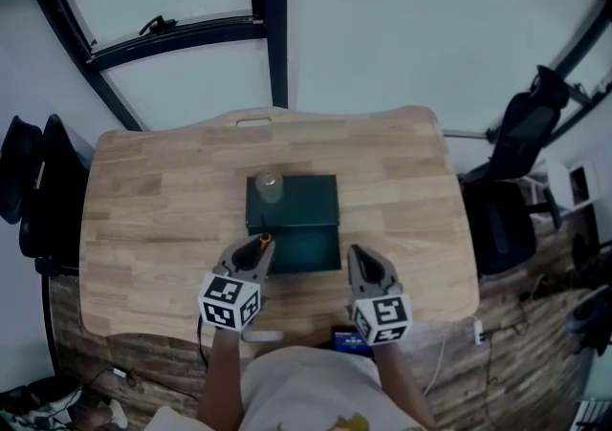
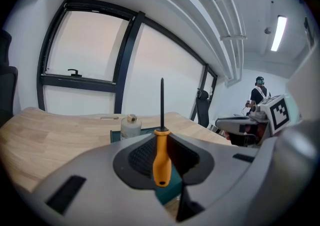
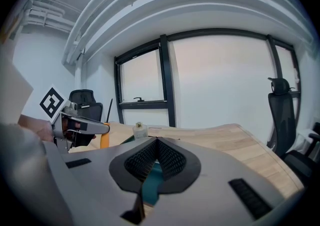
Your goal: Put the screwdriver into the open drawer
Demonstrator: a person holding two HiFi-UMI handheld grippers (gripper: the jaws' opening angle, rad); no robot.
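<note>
My left gripper [image 1: 259,247] is shut on a screwdriver with an orange handle [image 2: 161,163]; its thin black shaft [image 2: 161,102] stands upright between the jaws. The gripper hovers at the front left corner of the open drawer [image 1: 306,248], which is pulled out of a dark green box [image 1: 304,198] at the table's middle. My right gripper [image 1: 357,257] sits just right of the drawer, shut with nothing in it. In the right gripper view, the gripper [image 3: 157,143] shows the teal drawer [image 3: 151,182] below its jaws, with the left gripper [image 3: 75,125] off to the left.
A small clear bottle [image 1: 269,186] stands on top of the green box. The wooden table [image 1: 153,219] has a curved front edge, with a blue object [image 1: 348,338] below it. Black chairs stand at the left [image 1: 38,190] and right [image 1: 507,224].
</note>
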